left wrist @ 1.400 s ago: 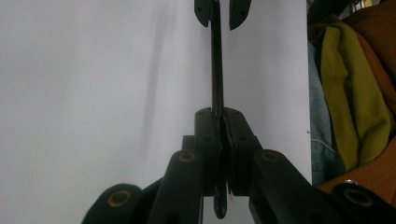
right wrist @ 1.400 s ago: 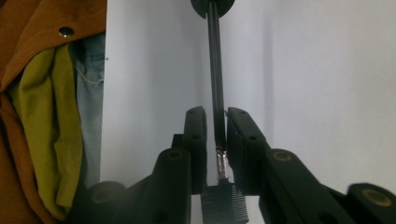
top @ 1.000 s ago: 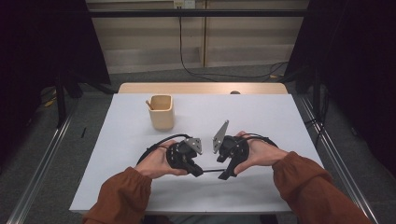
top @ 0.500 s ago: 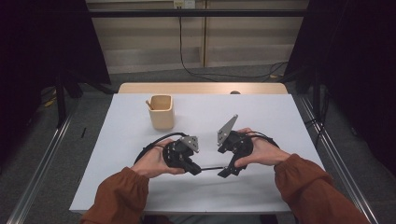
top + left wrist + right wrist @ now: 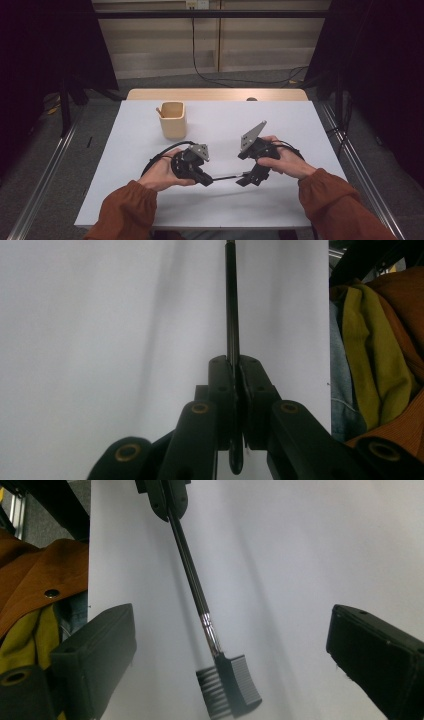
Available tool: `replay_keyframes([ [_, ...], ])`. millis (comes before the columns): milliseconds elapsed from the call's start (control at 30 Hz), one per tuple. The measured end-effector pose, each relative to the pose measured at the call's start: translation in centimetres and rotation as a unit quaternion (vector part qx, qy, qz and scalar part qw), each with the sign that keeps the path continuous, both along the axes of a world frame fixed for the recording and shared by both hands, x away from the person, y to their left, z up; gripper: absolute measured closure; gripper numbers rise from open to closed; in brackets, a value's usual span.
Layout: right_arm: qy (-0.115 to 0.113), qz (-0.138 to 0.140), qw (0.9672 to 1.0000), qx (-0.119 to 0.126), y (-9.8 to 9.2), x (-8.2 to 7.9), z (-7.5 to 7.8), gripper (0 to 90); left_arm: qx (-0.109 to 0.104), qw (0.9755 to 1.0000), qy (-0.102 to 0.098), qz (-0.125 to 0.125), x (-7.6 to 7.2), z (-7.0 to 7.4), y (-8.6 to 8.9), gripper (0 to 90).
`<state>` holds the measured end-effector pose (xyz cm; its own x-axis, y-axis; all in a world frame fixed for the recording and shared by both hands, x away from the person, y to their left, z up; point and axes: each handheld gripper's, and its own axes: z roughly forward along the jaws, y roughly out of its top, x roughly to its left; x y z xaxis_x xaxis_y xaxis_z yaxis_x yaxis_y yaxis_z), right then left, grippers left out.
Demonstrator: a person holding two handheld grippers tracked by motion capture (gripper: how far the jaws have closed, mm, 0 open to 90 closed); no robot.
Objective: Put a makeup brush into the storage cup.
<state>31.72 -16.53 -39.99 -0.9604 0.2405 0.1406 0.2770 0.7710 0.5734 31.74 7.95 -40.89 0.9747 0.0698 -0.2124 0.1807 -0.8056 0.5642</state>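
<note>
A thin black brush (image 5: 225,177) with a comb-and-bristle head (image 5: 230,682) lies level just above the white table. My left gripper (image 5: 206,180) is shut on the end of its handle (image 5: 231,300), pads pressed on both sides (image 5: 238,390). My right gripper (image 5: 245,179) faces it from the right, and its jaws have just been opening. In the right gripper view they stand wide apart (image 5: 232,645). The brush head hangs between them, touching neither pad. The left gripper (image 5: 167,497) shows at the top of that view, clamped on the handle.
A light wooden cup (image 5: 173,120) with a small stick in it stands behind the left hand. The white table top (image 5: 280,125) ends in a wooden strip at the back. Dark floor, rails and cables surround it.
The right gripper's jaws have spread apart off the brush head. That hand has shifted slightly right and its grey plate has tipped up. The left hand has kept still with the handle.
</note>
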Motion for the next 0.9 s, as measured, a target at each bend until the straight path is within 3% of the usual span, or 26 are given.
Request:
replay_keyframes([
  [100, -0.005, -0.004, 0.9999, 0.015, -0.5, -0.1, 0.2, 5.1, -0.004, 1.0, 0.0, 0.005, 0.0, 0.1, 0.4, 85.4],
  [200, -0.009, -0.022, 0.9984, 0.052, -1.7, 0.1, 0.4, 4.8, -0.007, 0.9999, 0.0, 0.01, 0.0, 0.1, 0.9, 85.5],
  [333, -0.015, -0.028, 0.9983, 0.049, -2.4, -0.2, 0.3, 5.1, -0.009, 0.9998, 0.002, 0.018, 0.0, 0.0, 1.3, 85.4],
  [467, -0.02, -0.039, 0.9962, 0.075, -3.3, -0.6, 0.5, 4.7, -0.009, 0.9997, 0.001, 0.022, 0.0, -0.2, 1.7, 85.5],
  [767, -0.016, -0.064, 0.9939, 0.089, -5.2, -1.9, 0.1, 5.3, -0.02, 0.9993, 0.003, 0.033, -0.3, -0.1, 3.0, 85.5],
  [900, -0.02, -0.079, 0.9912, 0.104, -6.1, -2.4, 0.0, 6.2, -0.029, 0.9987, 0.004, 0.042, -0.4, -0.2, 3.5, 85.4],
])
